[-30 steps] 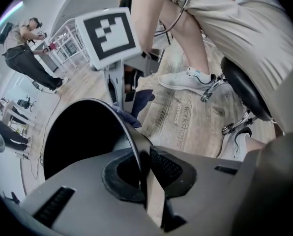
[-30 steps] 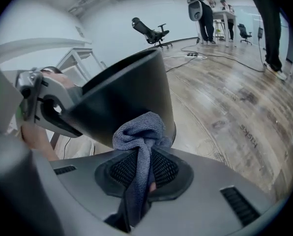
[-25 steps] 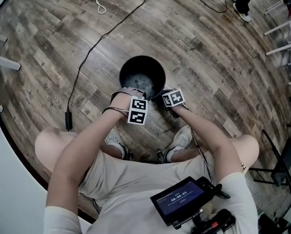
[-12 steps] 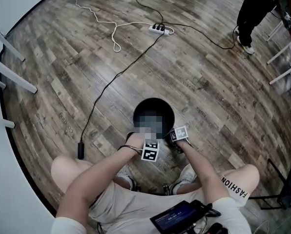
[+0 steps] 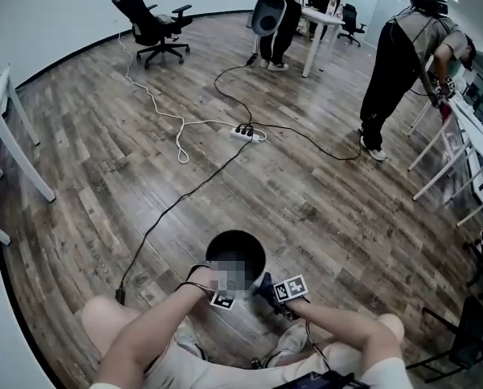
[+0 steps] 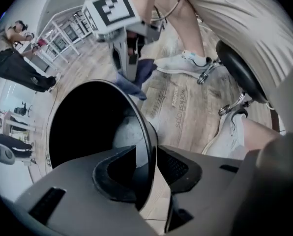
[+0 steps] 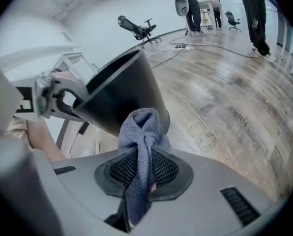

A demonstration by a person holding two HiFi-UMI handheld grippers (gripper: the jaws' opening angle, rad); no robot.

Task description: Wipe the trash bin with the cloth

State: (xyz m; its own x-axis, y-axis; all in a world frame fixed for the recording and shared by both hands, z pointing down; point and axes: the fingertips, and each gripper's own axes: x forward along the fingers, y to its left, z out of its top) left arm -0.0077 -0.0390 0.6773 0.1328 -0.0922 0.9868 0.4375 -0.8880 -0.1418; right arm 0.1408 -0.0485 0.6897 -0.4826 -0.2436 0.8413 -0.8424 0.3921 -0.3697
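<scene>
Left gripper (image 6: 147, 167) jaws have just been opening; floor-standing trash bin (image 5: 235, 248) rim is straddled, unclamped. Cloth (image 7: 142, 128) is pinched in right gripper (image 7: 144, 170) beside it. Bin could be tipped when wiped.

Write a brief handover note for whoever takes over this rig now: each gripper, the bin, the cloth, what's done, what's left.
Left gripper: jaws have just been opening, now apart, astride the rim of the trash bin.
Right gripper: shut on the blue-grey cloth, held near the bin's outer wall.
Done: how much is wiped cannot be told.
Left: regrip the rim, wipe the bin.
</scene>
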